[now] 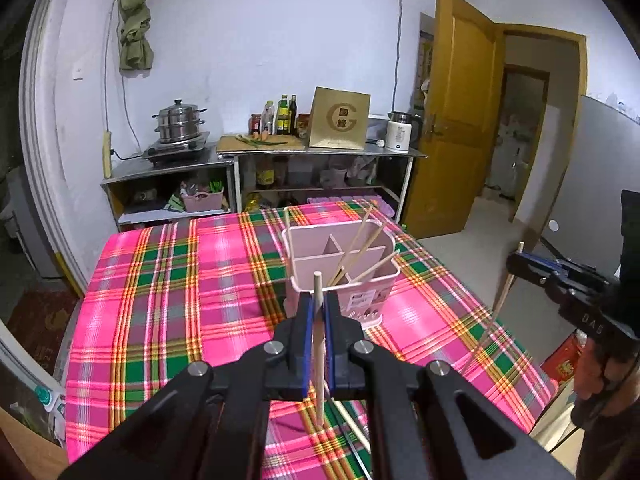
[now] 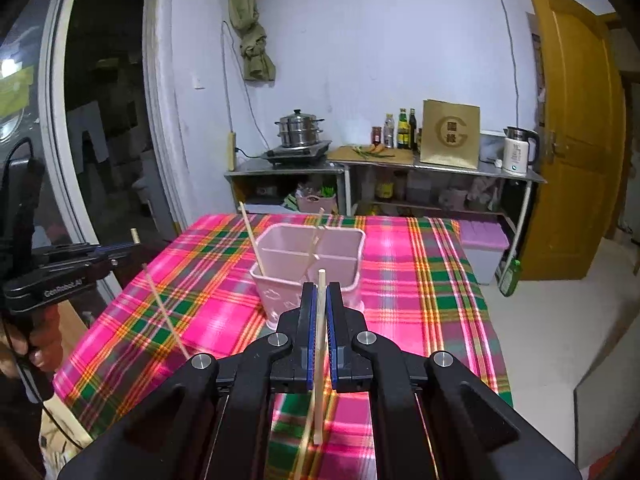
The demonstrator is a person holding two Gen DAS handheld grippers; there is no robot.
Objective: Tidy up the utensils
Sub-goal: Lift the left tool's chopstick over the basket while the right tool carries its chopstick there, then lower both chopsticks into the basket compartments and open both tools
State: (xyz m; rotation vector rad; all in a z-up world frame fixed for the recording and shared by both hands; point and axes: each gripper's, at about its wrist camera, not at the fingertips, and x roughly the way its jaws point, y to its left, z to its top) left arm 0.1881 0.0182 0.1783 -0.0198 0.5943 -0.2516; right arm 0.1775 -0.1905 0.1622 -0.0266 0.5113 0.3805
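A wooden chopstick (image 1: 319, 356) is pinched between the blue pads of the left gripper (image 1: 318, 308). The jaws are nearly closed on it. The stick is held almost upright, with its round top poking out above the fingertips and its lower end hanging above the checked tablecloth (image 1: 168, 280).

A second chopstick (image 2: 319, 360) is squeezed in the right gripper (image 2: 319, 300) in the same way. The jaws are nearly closed on the stick. This stick is flat and pale, and it is also held almost upright, with its lower end off the cloth.

A pink holder (image 1: 340, 276) is seen on the tabletop, close to the far edge and a little toward the right side in the left wrist view. It is split inside into small boxes. Several chopsticks (image 1: 360, 248) are leaning in it already, most of them in the boxes on the right, and one thin stick (image 1: 287, 236) is standing by its far left corner. The holder is just past the tips of both grippers.

Another thin stick (image 1: 352, 428) is lying on the cloth near the front edge, under the left gripper.

From the left wrist view, the right gripper is seen at the right edge of the table, held by a hand (image 1: 608, 384). From the right wrist view, the left gripper is seen at the left edge of the table.
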